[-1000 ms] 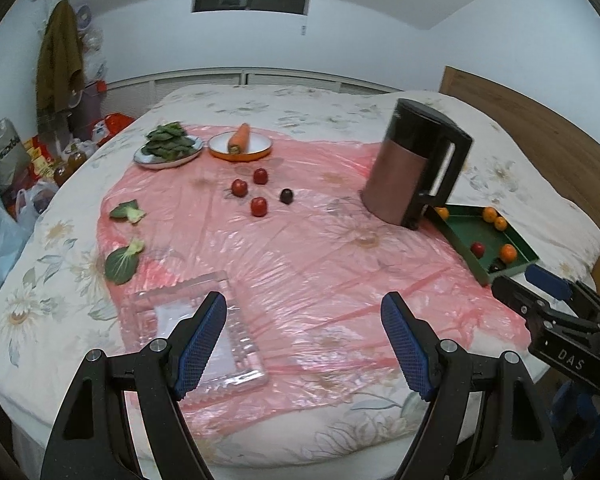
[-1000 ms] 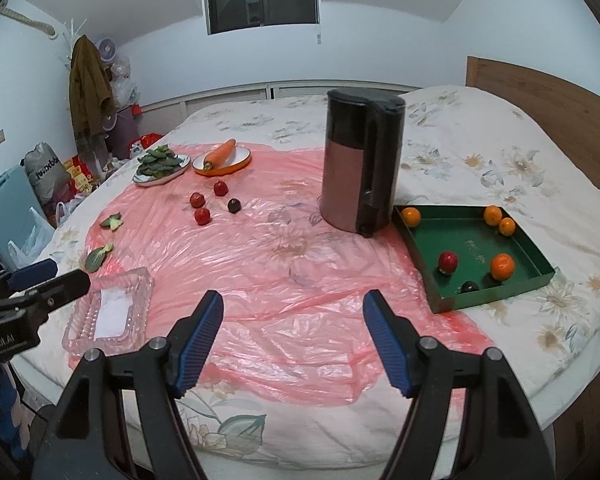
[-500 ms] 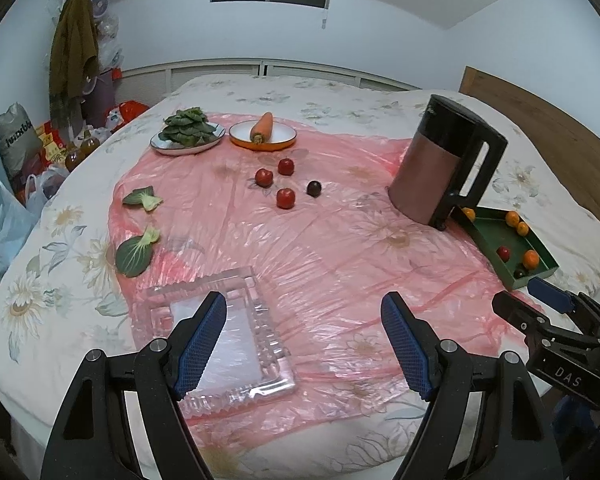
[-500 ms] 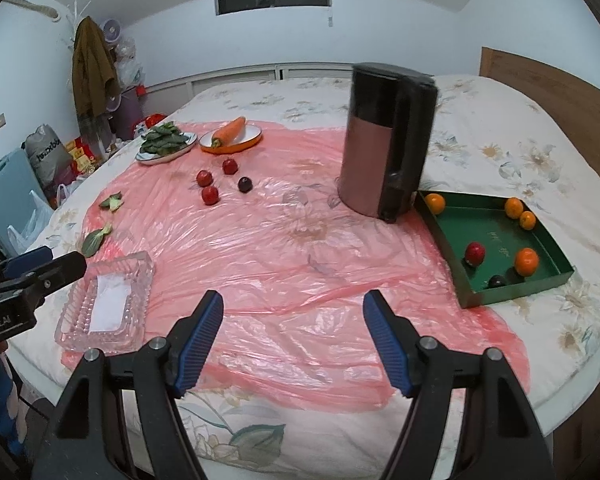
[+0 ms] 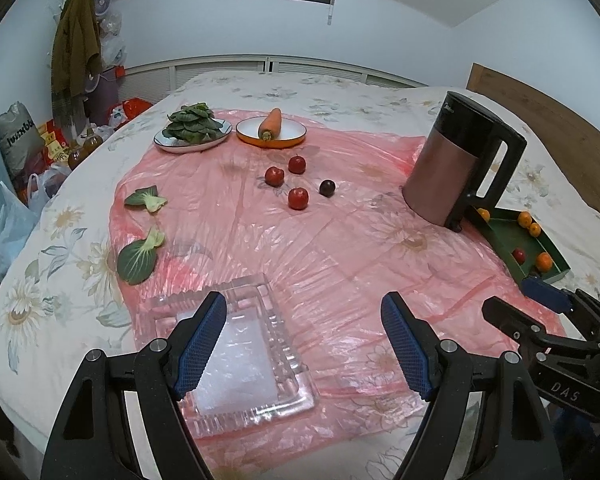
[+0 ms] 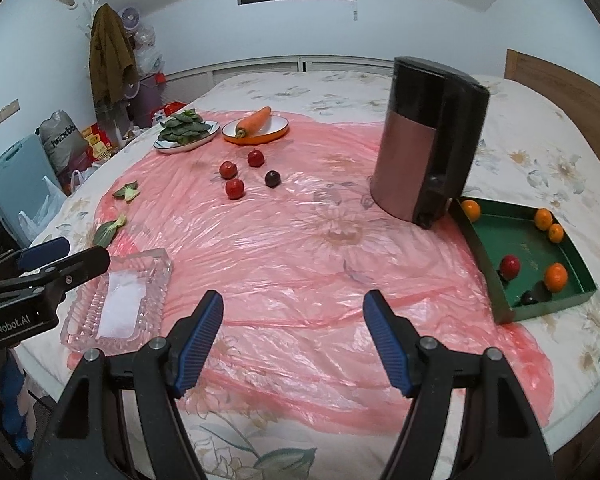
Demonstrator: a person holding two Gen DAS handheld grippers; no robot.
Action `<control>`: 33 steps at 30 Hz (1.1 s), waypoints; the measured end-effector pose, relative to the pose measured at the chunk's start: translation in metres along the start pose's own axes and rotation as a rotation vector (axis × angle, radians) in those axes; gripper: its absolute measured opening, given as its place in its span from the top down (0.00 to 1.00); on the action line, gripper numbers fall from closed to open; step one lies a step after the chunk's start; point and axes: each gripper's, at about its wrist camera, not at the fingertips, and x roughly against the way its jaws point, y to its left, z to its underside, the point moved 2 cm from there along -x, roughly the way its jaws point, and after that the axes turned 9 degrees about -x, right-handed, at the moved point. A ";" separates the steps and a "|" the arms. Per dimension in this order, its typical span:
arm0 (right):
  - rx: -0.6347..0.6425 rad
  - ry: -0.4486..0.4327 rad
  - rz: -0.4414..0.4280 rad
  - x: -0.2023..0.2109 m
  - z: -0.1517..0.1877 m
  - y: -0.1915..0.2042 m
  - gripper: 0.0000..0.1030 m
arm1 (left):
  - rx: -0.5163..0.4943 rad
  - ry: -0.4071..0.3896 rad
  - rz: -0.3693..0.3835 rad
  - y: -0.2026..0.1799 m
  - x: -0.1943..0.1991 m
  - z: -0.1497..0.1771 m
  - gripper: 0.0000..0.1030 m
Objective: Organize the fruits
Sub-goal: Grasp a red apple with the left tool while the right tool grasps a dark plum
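My left claw [image 5: 304, 344] and right claw [image 6: 292, 340] both hang wide apart with nothing between the pads, over the pink plastic sheet [image 6: 300, 248] on the bed. Nearest, at the sheet's left edge, sits a clear glass tray [image 5: 236, 356]. Further in, mid-sheet, lie three red fruits [image 5: 298, 198] and a dark plum [image 5: 327, 187] (loose, close together). Off the sheet's right edge, the green tray [image 6: 496, 236] holds oranges [image 6: 556, 277], beside a kettle [image 6: 424, 140].
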 end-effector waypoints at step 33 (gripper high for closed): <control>0.131 0.067 -0.135 -0.211 -0.119 0.024 0.19 | -0.106 0.163 0.074 0.028 -0.177 -0.082 0.36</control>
